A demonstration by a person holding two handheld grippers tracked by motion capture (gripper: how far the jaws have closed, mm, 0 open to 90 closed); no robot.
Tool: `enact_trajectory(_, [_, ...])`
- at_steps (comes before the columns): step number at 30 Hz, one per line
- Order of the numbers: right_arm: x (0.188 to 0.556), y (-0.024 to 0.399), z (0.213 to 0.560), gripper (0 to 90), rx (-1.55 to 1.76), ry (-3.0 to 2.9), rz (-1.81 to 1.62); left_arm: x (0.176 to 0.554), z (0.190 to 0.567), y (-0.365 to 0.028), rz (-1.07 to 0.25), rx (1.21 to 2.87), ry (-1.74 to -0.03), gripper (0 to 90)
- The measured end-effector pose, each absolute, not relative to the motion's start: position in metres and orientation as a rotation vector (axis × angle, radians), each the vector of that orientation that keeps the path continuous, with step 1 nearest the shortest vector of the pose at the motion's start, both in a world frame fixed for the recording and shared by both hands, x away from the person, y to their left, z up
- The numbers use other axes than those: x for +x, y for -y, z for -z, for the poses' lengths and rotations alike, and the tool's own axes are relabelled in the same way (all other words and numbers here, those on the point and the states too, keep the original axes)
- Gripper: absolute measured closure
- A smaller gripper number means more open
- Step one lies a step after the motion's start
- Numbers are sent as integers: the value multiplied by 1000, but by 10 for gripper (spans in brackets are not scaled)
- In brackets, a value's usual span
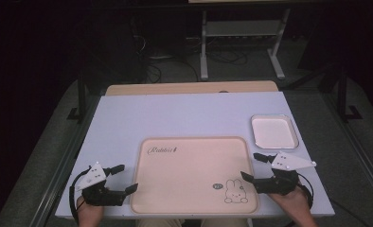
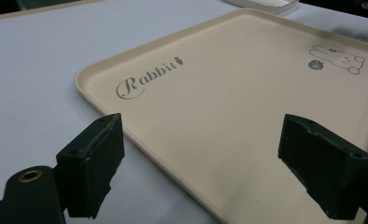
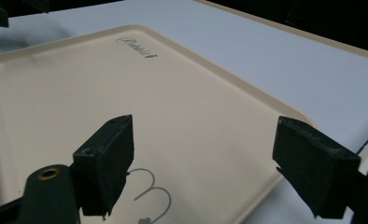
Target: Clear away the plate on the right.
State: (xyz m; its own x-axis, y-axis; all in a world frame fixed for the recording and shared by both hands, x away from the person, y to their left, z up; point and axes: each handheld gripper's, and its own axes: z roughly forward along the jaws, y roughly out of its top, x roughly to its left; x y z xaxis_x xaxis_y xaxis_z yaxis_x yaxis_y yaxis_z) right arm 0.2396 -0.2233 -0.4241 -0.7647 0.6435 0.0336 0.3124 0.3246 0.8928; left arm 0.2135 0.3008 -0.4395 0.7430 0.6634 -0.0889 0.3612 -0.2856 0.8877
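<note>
Two grippers flank a beige tray [image 1: 194,175] that lies flat near the front edge of a pale lavender table [image 1: 175,116], and nothing is yet gripped. Judging by how things lie, the work is at its very start: the tray carries no load, sits square to the table edge, and neither tool touches it. What remains is, by all appearances, everything, from the first grasp onward.

Largest of the things in play, the tray is a shallow rounded rectangle with a low raised rim, matte and clean, printed with a script word "Rabbit" [image 2: 147,79] at its far left corner and a line-drawn rabbit [image 1: 235,191] at its near right corner. Behind its far right corner, just apart from it, stands a small white dish [image 1: 274,131], also empty.

At the tray's left side the left gripper [image 1: 123,178] hovers with its jaws spread wide, the rim showing between them in the left gripper view. On the opposite side the right gripper [image 1: 253,166] likewise stands wide, jaws parted over the tray's near right corner, holding nothing. Each tool is gripped by a hand reaching in from the table's near edge.
</note>
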Motion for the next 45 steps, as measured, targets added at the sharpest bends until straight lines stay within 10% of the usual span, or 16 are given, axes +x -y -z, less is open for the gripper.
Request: enact_trajectory(45, [233, 263, 415, 184, 959, -2232, -1456, 211, 440, -302, -372, 1902, -777, 140])
